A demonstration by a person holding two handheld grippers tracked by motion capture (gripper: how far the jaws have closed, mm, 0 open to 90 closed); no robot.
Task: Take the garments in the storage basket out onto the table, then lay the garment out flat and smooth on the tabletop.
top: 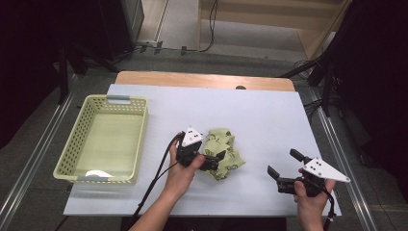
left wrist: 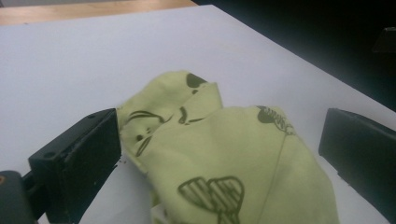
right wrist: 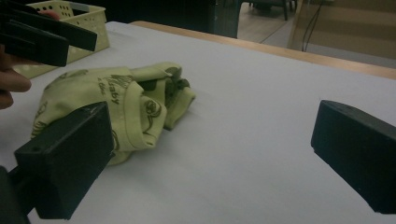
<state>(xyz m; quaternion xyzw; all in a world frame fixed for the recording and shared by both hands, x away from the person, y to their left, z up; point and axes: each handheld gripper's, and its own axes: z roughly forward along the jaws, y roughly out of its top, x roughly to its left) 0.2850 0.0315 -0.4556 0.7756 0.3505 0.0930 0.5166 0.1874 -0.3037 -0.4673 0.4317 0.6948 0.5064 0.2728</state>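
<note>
A lab — dark stands (top: 332,72) and floor cables (top: 211,29) ring the table (top: 269,110).

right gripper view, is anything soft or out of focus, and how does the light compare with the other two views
Right gripper view: dim, the near black jaws soft-edged, the green cloth fairly sharp. Left gripper view: brighter, the cloth's print soft up close, its far folds crisper. High view: even light on the white tabletop, only faint shadows, the room around it dark.

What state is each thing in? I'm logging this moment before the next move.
green cloth: crumpled in a heap on the white table.
basket: upright at the table's left, something small and white inside.
left gripper: open, cloth between its jaws.
right gripper: open, holding nothing.
</note>
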